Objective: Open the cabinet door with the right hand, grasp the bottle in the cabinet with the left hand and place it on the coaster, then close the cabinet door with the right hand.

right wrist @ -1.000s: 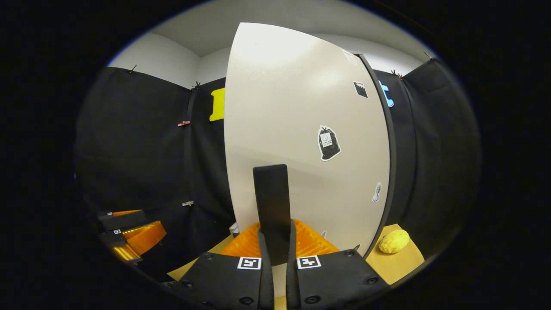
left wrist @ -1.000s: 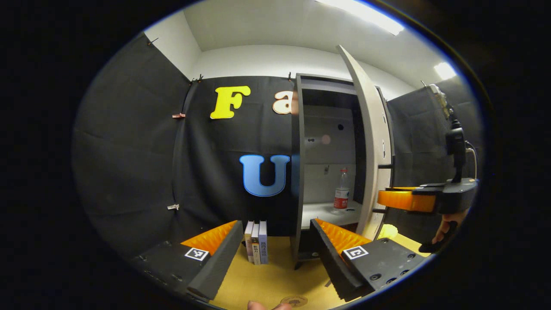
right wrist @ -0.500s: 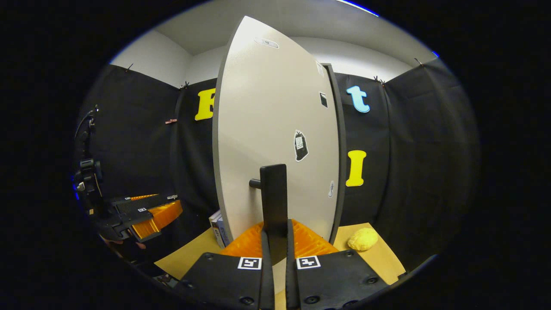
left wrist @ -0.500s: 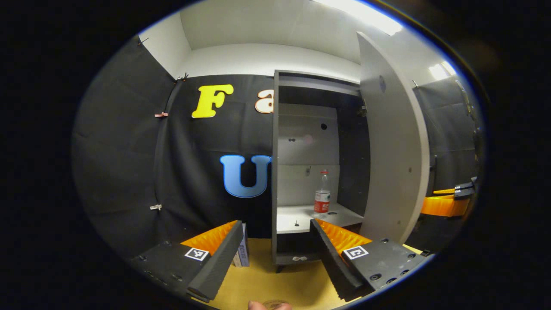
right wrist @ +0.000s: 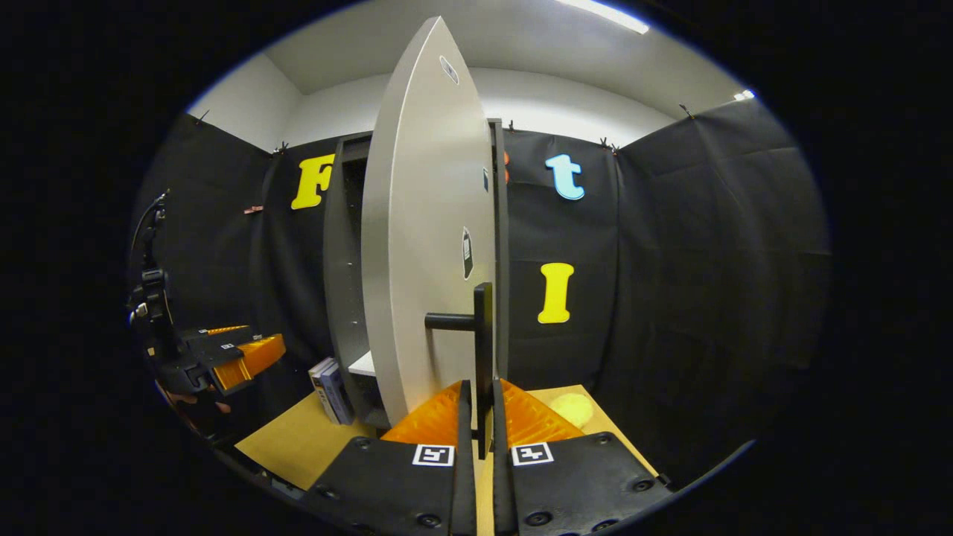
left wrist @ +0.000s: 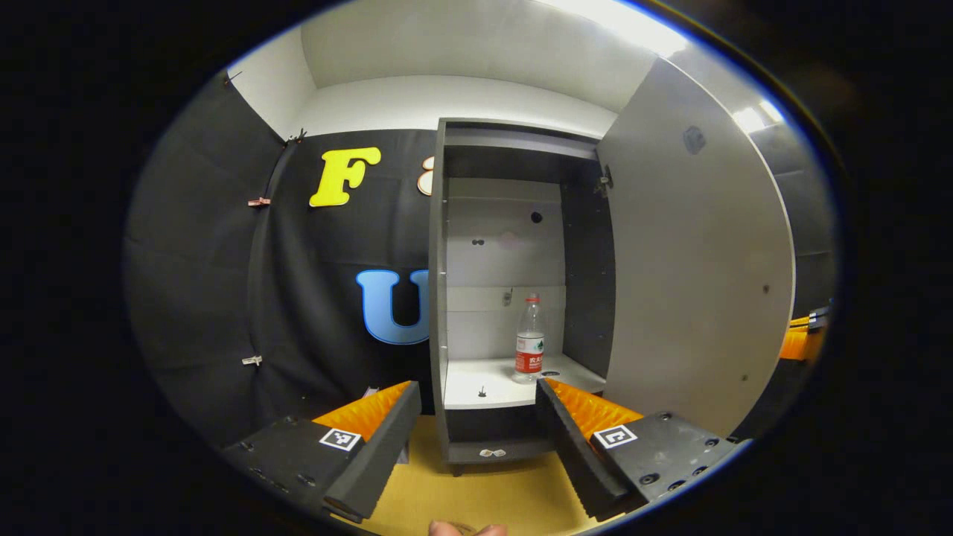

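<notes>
Grey cabinet door [left wrist: 692,275] now wider open.

one cabinet [left wrist: 514,268], with one door [left wrist: 692,283] and one handle [right wrist: 482,335]. one bottle [left wrist: 529,348] ahead of the left gripper [left wrist: 476,439]. two grippers in all, counting the right gripper [right wrist: 476,439]. two books [right wrist: 331,388] to its left, one yellow lump [right wrist: 572,409] to its right.

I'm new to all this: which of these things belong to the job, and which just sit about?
For the job:
bottle
door
handle
cabinet
left gripper
right gripper

Just lying about:
books
yellow lump
</notes>
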Demonstrator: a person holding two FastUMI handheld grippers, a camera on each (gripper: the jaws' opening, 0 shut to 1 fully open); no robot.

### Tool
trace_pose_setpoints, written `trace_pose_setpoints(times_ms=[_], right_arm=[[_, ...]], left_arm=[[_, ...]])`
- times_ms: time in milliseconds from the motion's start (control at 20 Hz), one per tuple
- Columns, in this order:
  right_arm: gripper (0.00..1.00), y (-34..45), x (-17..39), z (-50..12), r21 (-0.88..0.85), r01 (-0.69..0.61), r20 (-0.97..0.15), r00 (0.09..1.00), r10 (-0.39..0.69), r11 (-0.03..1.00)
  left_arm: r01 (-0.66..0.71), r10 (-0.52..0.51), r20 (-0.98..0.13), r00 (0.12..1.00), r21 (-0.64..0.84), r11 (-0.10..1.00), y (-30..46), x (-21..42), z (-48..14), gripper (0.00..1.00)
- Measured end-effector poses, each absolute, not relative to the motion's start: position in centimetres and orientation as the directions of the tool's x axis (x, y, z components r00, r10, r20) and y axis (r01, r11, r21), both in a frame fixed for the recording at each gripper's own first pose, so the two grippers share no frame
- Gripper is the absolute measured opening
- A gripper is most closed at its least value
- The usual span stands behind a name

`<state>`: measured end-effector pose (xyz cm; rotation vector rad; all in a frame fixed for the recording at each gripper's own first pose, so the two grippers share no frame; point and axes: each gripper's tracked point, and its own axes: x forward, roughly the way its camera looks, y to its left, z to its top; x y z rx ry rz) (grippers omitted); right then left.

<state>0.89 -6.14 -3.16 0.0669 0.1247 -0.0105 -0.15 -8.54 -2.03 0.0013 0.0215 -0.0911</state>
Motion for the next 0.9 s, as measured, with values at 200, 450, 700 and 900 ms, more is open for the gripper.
trace_pose_setpoints(times_ms=[200, 450, 700, 900], right_arm=[[0.07, -9.4, 0.2, -3.1, 0.107, 0.06, -0.13, 0.991, -0.045, 0.992], [0.07, -9.9, 0.2, -3.2, 0.091, 0.036, -0.12, 0.993, -0.025, 0.995], [0.08, -10.5, -0.4, -3.0, 0.036, 0.032, -0.093, 0.995, -0.028, 0.999], [0.44, -13.1, -2.1, -2.2, 0.067, 0.058, -0.064, 0.997, -0.054, 0.996]], left_arm=[[0.096, -0.096, -0.02, 0.995, 0.003, 0.995, -10.5, 0.1, -1.7, 0.98], [0.107, -0.107, -0.009, 0.994, 0.02, 0.994, -13.1, 1.1, -1.0, 0.98], [0.139, -0.139, -0.02, 0.99, 0.028, 0.99, -15.7, 4.3, -1.3, 0.97], [0.168, -0.168, -0.025, 0.986, 0.01, 0.986, -17.4, 9.6, -2.3, 0.97]])
